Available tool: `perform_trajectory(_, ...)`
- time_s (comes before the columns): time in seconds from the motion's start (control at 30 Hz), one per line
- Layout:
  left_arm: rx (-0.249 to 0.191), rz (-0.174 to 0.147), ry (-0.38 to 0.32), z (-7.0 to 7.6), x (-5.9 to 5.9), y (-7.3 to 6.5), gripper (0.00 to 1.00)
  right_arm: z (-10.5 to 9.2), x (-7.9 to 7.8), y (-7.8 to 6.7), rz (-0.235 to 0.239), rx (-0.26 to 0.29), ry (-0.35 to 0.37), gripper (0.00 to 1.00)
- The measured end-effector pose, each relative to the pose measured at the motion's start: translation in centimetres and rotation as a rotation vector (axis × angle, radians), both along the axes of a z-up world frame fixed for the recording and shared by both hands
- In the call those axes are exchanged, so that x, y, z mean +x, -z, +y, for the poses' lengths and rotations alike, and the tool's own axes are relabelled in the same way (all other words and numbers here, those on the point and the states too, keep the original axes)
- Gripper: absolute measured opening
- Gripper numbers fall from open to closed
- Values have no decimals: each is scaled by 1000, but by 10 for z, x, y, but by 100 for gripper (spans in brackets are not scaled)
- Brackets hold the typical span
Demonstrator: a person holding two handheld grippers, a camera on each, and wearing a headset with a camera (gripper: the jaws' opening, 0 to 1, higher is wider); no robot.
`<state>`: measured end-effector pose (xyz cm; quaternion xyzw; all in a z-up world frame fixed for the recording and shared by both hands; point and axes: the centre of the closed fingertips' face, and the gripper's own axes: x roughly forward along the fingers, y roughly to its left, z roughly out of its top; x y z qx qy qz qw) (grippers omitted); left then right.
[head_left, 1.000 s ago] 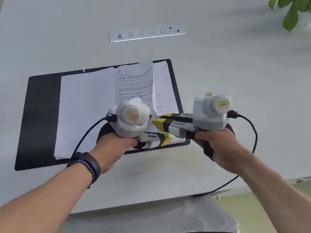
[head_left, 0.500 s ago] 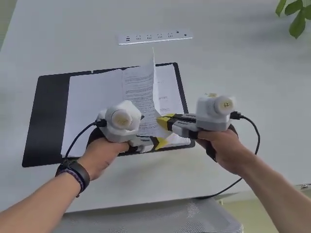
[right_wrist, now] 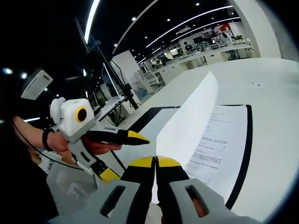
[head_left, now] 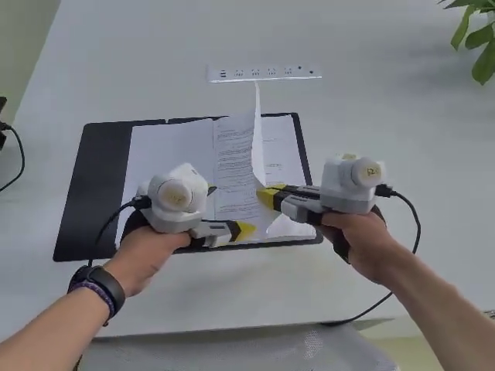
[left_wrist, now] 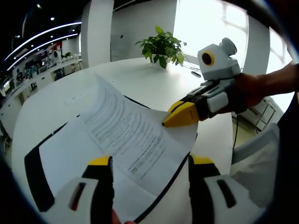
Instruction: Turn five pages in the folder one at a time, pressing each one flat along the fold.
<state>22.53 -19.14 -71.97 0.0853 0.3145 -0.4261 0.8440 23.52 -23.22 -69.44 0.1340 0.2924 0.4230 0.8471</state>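
Folder (head_left: 97, 193) lies open flat on the white counter (head_left: 387, 116), black cover spread wide, w/ a stack of white sheets inside it. Sheets on the left half face up blank (their backs, by the look of it); the sheet on the right half carries printed text. One page (head_left: 236, 166) stands raised from the right half, nearly upright over the fold, printed side facing left.

Right hand-held gripper (head_left: 264, 197) has its yellow-tipped jaws pressed together on the near free edge of that raised page, approx. at its lower corner. The right gripper view shows the paper running up from btwn the closed tips. Left hand-held gripper (head_left: 244, 229) sits low by the folder's near edge, just left of the other one, jaws spread apart w/ nothing btwn them. In the left gripper view the raised page and folder lie beyond its tips. Can't tell if it touches the paper.

Power strip (head_left: 263, 73) lies on the counter beyond the folder, well apart from it. Plant (head_left: 479, 39) leaves show at the far right corner. A black cable (head_left: 406, 255) loops from the right hand-held gripper past the counter edge.
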Motion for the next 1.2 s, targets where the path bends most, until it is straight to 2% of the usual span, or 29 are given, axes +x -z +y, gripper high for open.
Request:
perform_trajectory(0.33, -18, -17, -102, 52, -1, -12, 65, 22, -3, -9, -13, -10, -19, 0)
perform_trajectory(0.6, -12, -34, -136, 82, -10, -17, 65, 38, 0, -18, -18, 3, -10, 0)
perform_trajectory(0.87, -15, -52, -173, 113, -13, -25, 66, 57, 4, -25, -29, 24, -3, 0)
perform_trajectory(1.03, -21, -62, -202, 131, -13, -28, 66, 75, 1, -28, -37, 20, -24, 0)
perform_trajectory(1.2, -24, -68, -214, 142, -19, -33, 66, 91, -1, -31, -38, 25, -33, 0)
